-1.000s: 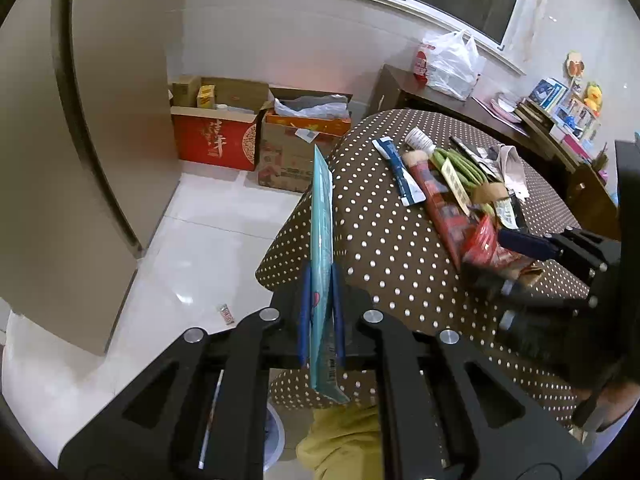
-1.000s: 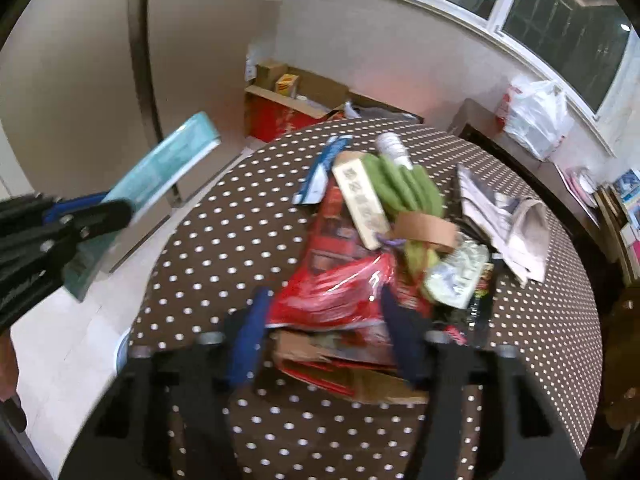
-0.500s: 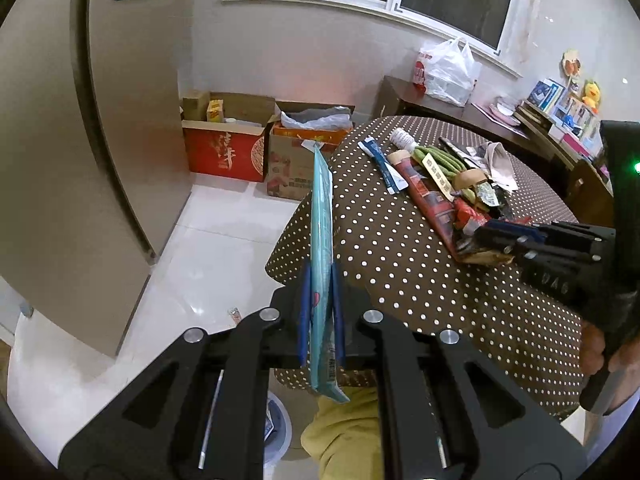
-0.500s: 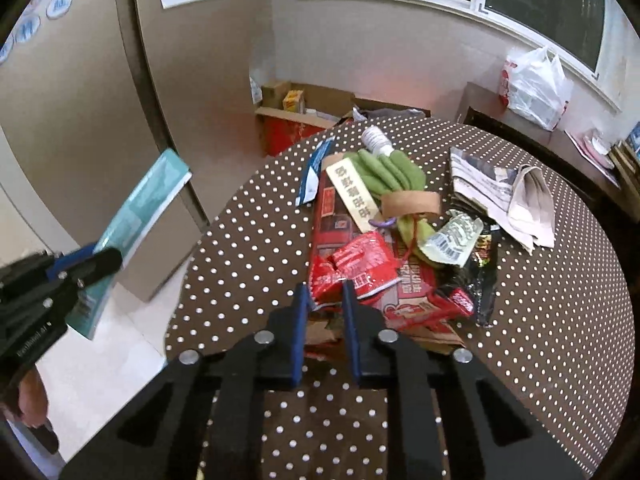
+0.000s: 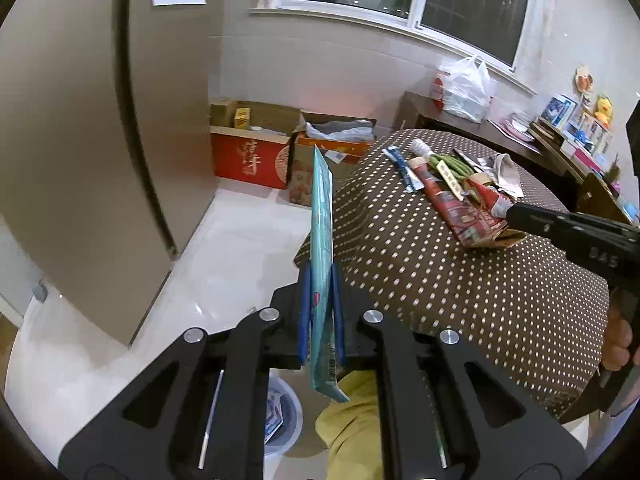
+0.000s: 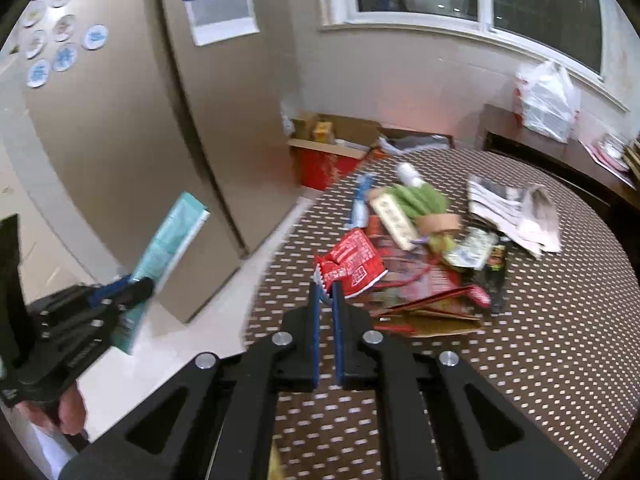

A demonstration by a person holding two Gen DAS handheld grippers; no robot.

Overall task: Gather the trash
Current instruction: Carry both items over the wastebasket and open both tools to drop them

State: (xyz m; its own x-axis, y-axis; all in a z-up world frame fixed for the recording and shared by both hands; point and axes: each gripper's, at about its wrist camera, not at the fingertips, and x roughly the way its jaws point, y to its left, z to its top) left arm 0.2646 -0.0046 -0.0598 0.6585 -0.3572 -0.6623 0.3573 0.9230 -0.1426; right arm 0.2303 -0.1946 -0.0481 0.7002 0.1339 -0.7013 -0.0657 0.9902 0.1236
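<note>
L hand-held gripper [image 5: 320, 312]: clamped on teal packet [image 5: 322, 216], held upright beside counter [image 5: 460, 280], above bin [image 5: 286, 416] on floor. R hand-held gripper [image 6: 326, 300]: pinching red wrapper [image 6: 352, 262] by its corner, now lifted off trash pile [image 6: 424, 248]; 0.5 s ago wrapper lay lower on pile.
</note>
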